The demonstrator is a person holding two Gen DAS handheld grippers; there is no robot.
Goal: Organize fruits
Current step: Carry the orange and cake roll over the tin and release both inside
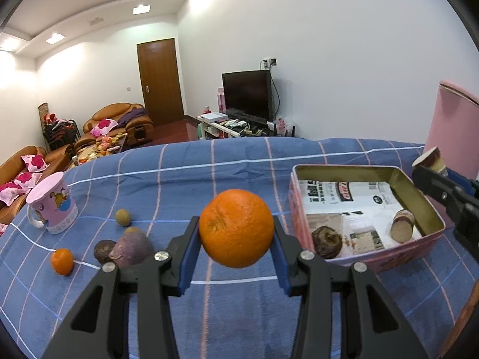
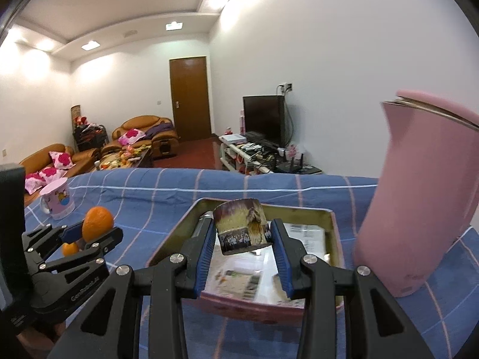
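My left gripper is shut on a large orange and holds it above the blue checked cloth, left of the open pink tin. The tin holds a dark round fruit and a cut brown chunk. My right gripper is shut on a cut brown and yellow chunk above the tin. The left gripper with the orange shows at the left of the right wrist view. On the cloth lie a small orange, a purple root, a dark fruit and a small green-brown fruit.
A pink mug stands at the left of the cloth. A tall pink jug stands right of the tin, close to my right gripper. The cloth's far edge drops off to the room with sofas and a TV.
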